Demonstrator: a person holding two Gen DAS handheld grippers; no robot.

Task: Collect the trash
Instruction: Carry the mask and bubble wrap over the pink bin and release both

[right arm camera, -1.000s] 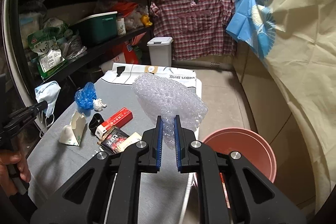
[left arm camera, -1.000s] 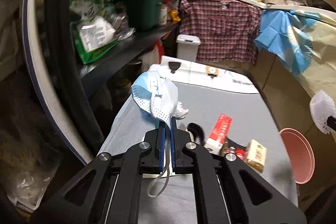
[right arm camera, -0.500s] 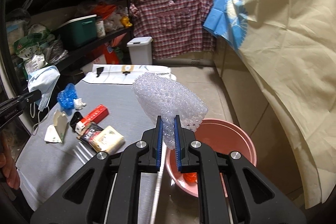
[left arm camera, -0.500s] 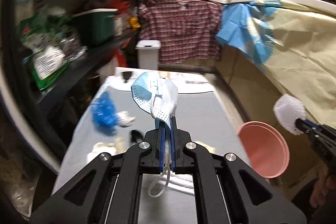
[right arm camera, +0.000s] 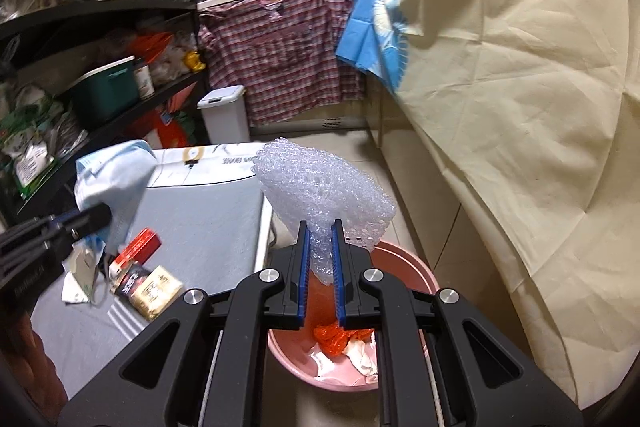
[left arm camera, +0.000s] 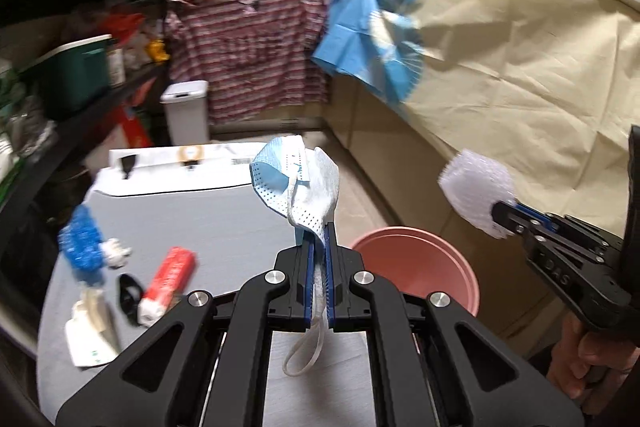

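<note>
Blue pleated face mask (left arm camera: 298,183): frame centre in the left view, pinched tight in the left gripper (left arm camera: 318,255), ear loop dangling below the jaws.
Clear bubble wrap wad (right arm camera: 320,195): clamped in the right gripper (right arm camera: 320,255), middle of the right view.
Pink plastic basin (right arm camera: 404,259): lower centre, right under the wrap, orange scraps inside.
Grey table (left arm camera: 224,227): lower left, red carton (left arm camera: 168,279) and blue crumpled plastic (left arm camera: 80,239) lying there.

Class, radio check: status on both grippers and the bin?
Left gripper shut on mask. Right gripper shut on bubble wrap, above pink basin. Nothing blocking.
</note>
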